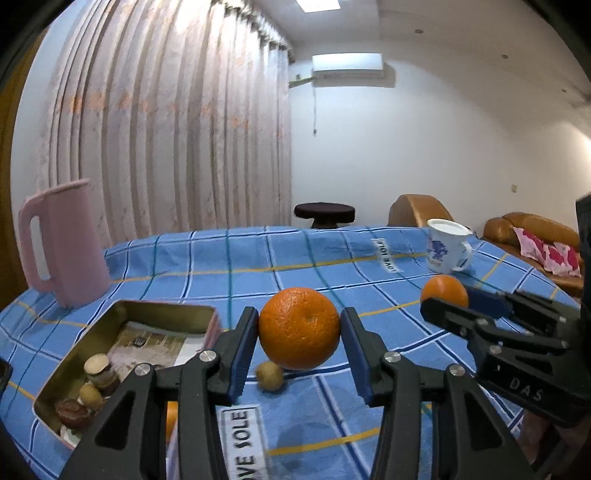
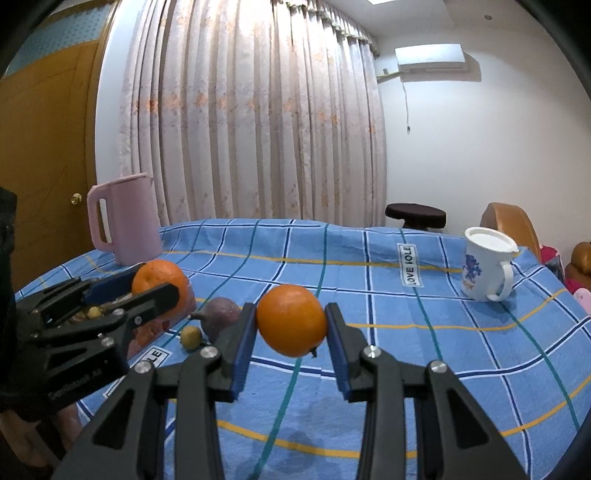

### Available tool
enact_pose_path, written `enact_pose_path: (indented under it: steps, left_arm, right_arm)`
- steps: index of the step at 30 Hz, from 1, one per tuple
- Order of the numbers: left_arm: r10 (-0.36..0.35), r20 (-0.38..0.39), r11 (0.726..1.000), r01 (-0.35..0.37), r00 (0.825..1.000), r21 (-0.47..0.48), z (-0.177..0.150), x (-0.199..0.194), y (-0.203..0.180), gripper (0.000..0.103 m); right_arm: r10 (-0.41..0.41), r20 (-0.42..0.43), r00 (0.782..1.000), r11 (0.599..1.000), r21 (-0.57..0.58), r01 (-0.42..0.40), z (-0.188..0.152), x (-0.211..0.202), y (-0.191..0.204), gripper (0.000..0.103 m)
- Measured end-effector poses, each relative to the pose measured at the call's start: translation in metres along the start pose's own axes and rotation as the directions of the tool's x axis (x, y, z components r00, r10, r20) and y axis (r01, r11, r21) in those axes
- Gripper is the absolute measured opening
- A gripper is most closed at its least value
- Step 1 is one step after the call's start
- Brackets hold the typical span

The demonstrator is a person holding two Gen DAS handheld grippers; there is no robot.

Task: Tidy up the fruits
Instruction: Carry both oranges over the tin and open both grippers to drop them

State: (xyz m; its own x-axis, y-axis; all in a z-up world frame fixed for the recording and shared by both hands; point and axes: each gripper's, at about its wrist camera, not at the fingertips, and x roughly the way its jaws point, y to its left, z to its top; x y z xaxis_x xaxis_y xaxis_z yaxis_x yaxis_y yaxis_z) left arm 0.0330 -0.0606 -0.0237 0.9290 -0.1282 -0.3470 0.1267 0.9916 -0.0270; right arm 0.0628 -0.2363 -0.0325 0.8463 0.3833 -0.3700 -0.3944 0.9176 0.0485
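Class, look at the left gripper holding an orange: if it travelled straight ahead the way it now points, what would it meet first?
Probably only the blue checked tablecloth. The left gripper, shut on its orange, points slightly downward over bare cloth; the pink jug and the mug sit off to either side, though depth is unclear.

Bright ceiling panels glare overhead; fisheye bends and darkens the edges; soft shadows below.
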Motion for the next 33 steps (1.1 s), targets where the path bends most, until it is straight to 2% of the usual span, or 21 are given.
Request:
enact_pose_path:
  steps: [9,16,26,33]
  left_arm:
    - [0.102,-0.039,0.992,-0.104,0.994,-0.069,0.014,-0.012,0.053,0.048]
    - [0.164,-0.082,0.981,-0.171,0.983,-0.09,0.009,-0.016,0.089,0.048]
    - [0.225,-0.137,0.965,-0.24,0.965,-0.102,-0.004,-0.014,0.13,0.048]
    - [0.259,-0.189,0.95,-0.285,0.947,-0.125,-0.016,-0.012,0.16,0.048]
  right_arm:
    - [0.084,-0.014,0.996,0.994,-0.062,-0.085,0.017,0.018,0.04,0.04]
    - [0.173,-0.027,0.985,0.98,-0.091,-0.174,0.031,0.035,0.08,0.04]
    - [0.269,-0.075,0.96,0.952,-0.131,-0.277,0.038,0.065,0.134,0.04]
    - [0.315,-0.144,0.938,0.926,-0.169,-0.337,0.026,0.086,0.167,0.04]
